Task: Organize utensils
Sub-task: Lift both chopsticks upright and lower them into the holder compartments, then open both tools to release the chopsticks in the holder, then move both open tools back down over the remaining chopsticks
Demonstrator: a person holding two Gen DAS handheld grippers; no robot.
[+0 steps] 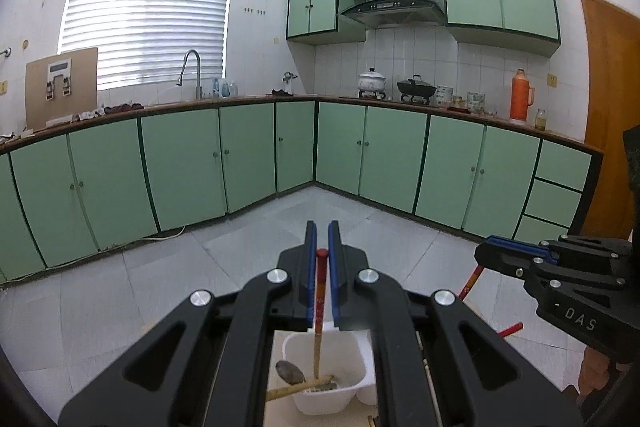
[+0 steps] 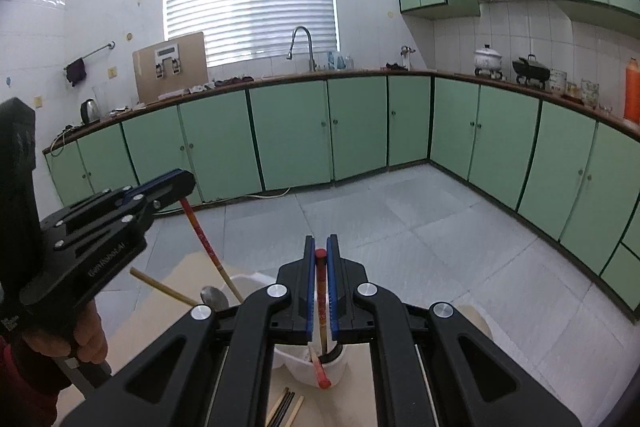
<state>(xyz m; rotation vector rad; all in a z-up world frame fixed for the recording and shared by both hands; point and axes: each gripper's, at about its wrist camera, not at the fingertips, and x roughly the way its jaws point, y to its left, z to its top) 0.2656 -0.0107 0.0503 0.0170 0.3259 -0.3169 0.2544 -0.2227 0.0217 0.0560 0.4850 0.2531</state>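
My left gripper [image 1: 322, 231] is shut on a red-topped chopstick [image 1: 319, 311] that hangs down into a white plastic bin [image 1: 348, 385]. The bin holds a metal spoon [image 1: 289, 371] and a wooden-handled utensil [image 1: 296, 387]. My right gripper [image 2: 321, 245] is shut on another red-topped chopstick [image 2: 321, 291] whose lower end sits in a white holder [image 2: 304, 367] with a second red chopstick [image 2: 320, 371]. The left gripper also shows in the right wrist view [image 2: 176, 183], its chopstick [image 2: 208, 247] slanting down beside the spoon [image 2: 214, 297]. The right gripper shows in the left wrist view [image 1: 486, 249].
Loose dark and wooden chopsticks [image 2: 286, 407] lie on the beige table [image 2: 168, 311] in front of the holder. A wooden handle [image 2: 160, 287] juts left from the bin. Green kitchen cabinets [image 1: 248, 155] and grey floor tiles [image 2: 440, 251] lie beyond.
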